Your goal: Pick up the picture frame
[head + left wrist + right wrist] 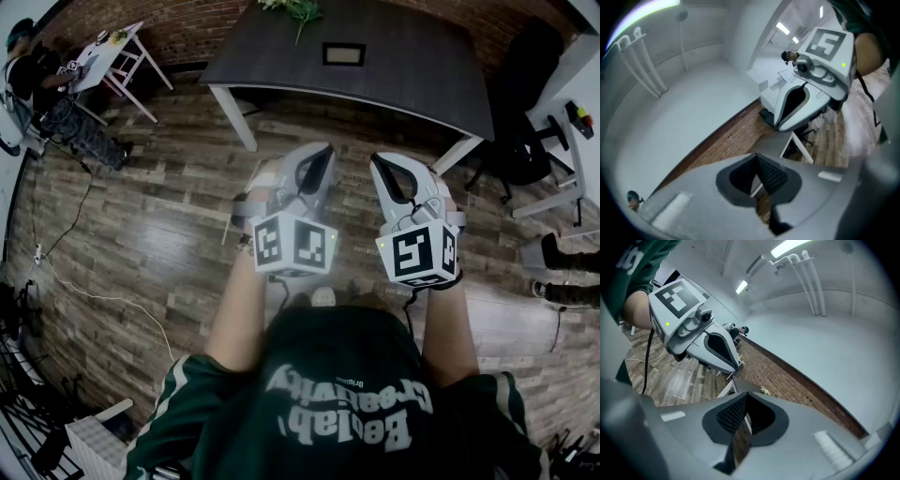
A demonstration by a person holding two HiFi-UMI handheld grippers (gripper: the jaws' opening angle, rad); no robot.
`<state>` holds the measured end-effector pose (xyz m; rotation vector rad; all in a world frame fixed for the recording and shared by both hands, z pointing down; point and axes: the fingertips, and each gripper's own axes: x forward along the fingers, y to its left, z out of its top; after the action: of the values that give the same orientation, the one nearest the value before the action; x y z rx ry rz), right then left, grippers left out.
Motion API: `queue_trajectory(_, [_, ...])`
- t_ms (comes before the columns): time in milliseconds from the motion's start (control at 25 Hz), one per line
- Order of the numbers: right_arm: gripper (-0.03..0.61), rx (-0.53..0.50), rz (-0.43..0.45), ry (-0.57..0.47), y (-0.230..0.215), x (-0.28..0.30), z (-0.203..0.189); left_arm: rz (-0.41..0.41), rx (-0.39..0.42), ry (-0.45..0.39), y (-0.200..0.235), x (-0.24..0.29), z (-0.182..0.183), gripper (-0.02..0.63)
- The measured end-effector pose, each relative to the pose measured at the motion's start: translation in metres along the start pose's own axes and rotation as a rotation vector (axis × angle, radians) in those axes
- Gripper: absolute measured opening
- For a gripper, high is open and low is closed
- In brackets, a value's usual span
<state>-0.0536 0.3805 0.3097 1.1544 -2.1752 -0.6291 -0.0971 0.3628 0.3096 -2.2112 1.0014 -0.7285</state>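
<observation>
The picture frame [343, 53], small and dark with a pale middle, lies flat on the dark table [412, 75] at the far side of the room. Both grippers hang side by side over the wooden floor, well short of the table's near edge. My left gripper [322, 152] is shut and holds nothing. My right gripper [379, 161] is shut too and also empty. In the left gripper view the closed jaws [757, 158] point toward the table [790, 139], with the right gripper [799, 101] alongside. In the right gripper view the closed jaws [746, 397] point the same way, with the left gripper [717, 347] next to them.
A green sprig [298, 9] lies at the table's far edge. A black office chair [530, 112] and a white desk [574, 122] stand at the right. A seated person [42, 89] and a small white table [112, 52] are at the far left. Cables [84, 291] trail over the floor.
</observation>
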Motion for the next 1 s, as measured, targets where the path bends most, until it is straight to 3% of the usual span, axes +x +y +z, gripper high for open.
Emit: queue_trajectory(1000, [0.006, 0.002, 0.022, 0.005, -0.001, 0.018, -0.005, 0.000, -0.016, 0.000, 0.009, 0.009, -0.008, 0.003])
